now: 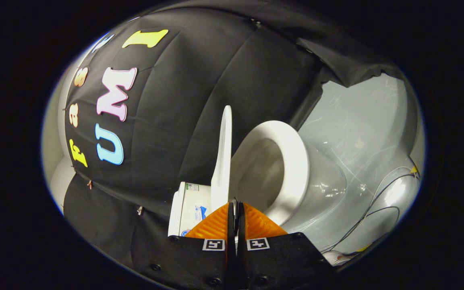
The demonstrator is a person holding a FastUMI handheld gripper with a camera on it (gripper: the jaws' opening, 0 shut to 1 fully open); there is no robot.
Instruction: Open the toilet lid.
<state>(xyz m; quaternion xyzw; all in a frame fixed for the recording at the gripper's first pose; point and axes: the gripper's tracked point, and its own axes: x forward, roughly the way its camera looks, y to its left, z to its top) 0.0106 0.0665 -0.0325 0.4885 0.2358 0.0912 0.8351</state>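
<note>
While the toilet (316,181) sits on the pale floor (361,133) with its bowl open, the lid (224,157) stands raised, seen edge-on between the tank (189,207) and the seat (292,161). The seat is down on the bowl rim. The lid's lower edge sits just ahead of the gripper (236,207), whose jaws are together with no gap showing; whether they pinch the lid's thin edge I cannot tell. To my eye the lift is nearly done, so the step now is to let the lid lean back on the tank gently. Push slowly, keep the force along the lid's swing, and draw clear of the cables (377,201) on the floor beside the bowl.
</note>
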